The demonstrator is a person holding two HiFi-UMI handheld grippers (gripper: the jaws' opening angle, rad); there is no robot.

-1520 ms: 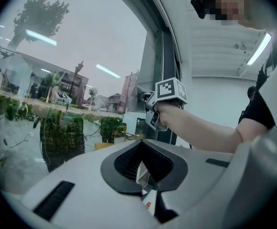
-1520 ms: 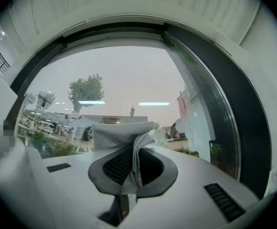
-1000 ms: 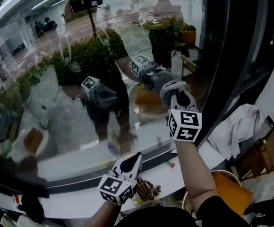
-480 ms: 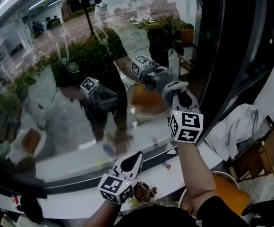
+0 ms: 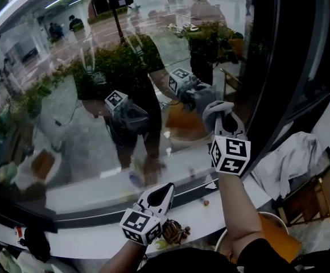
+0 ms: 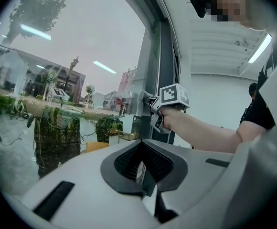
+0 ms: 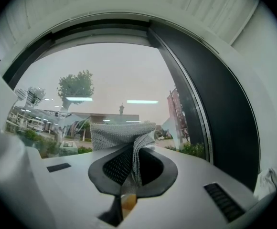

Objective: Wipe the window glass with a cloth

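"Two tools in play. Which one has the cloth?"

"The right tool point(image 5: 222, 117). It is clenched on a grey cloth point(image 7: 122, 136) with a coarse weave. One fold is pinched between its jaws and the rest fans out past the tips. From the head view, the cloth is bunched at the window glass point(image 5: 85, 107), on the lower half of the pane and close to the dark frame point(image 5: 267, 67) at the right."

"And the other one?"

"The left tool point(image 5: 163, 191) hangs low over the white sill point(image 5: 68, 238). Its jaws are closed on nothing and it points at the pane, well apart from the cloth."

"So which step is this?"

"Wiping, I'd judge, working the right side of the glass. Whether the cloth actually presses on the pane, I cannot tell."

"What does the next move want?"

"Probably a sweep away from the frame, since a wide stretch of glass lies to the left and above. The pinch should stay firm so the fold doesn't slip out. The fanned part of the cloth should meet the pane, not the hard tips."
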